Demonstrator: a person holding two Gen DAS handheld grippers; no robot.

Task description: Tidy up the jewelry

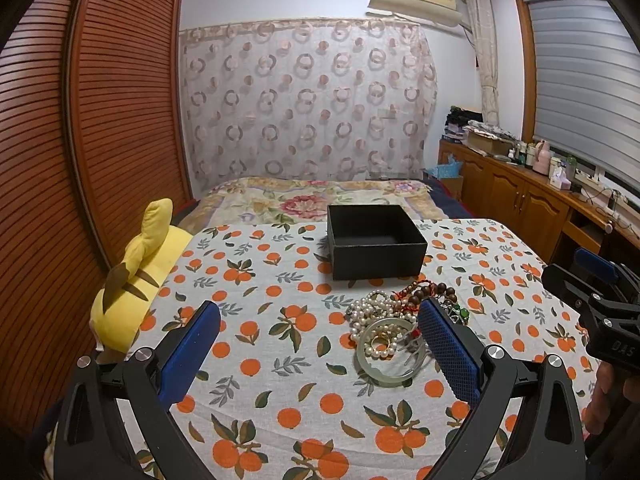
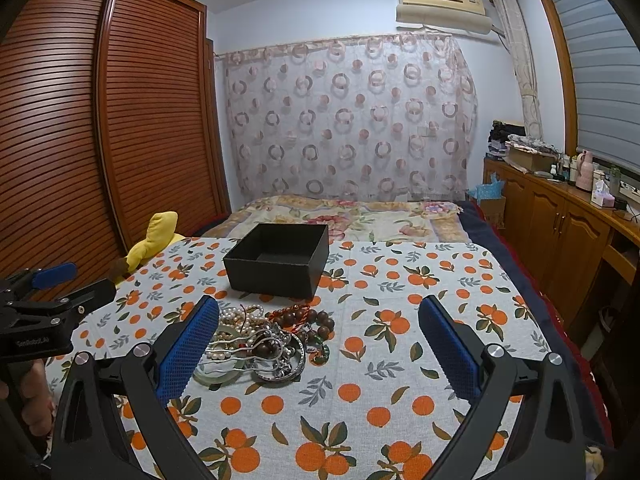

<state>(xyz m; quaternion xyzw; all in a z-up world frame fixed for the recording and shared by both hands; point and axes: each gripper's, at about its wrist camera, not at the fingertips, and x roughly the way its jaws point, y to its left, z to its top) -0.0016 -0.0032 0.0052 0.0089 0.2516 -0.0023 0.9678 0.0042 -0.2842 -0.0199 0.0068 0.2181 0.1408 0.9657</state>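
Hiding jewelry pile (image 2: 260,340) partly: left finger (image 2: 188,352).

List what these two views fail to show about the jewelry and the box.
- Black box floor: near wall hides most of it in both views.
- Jewelry pile: its right edge sits behind the left hand-held gripper finger in the left wrist view.
- Tangled pieces: separate items cannot be counted.

Jewelry pile (image 1: 394,322) before box (image 1: 376,242), probably apart.
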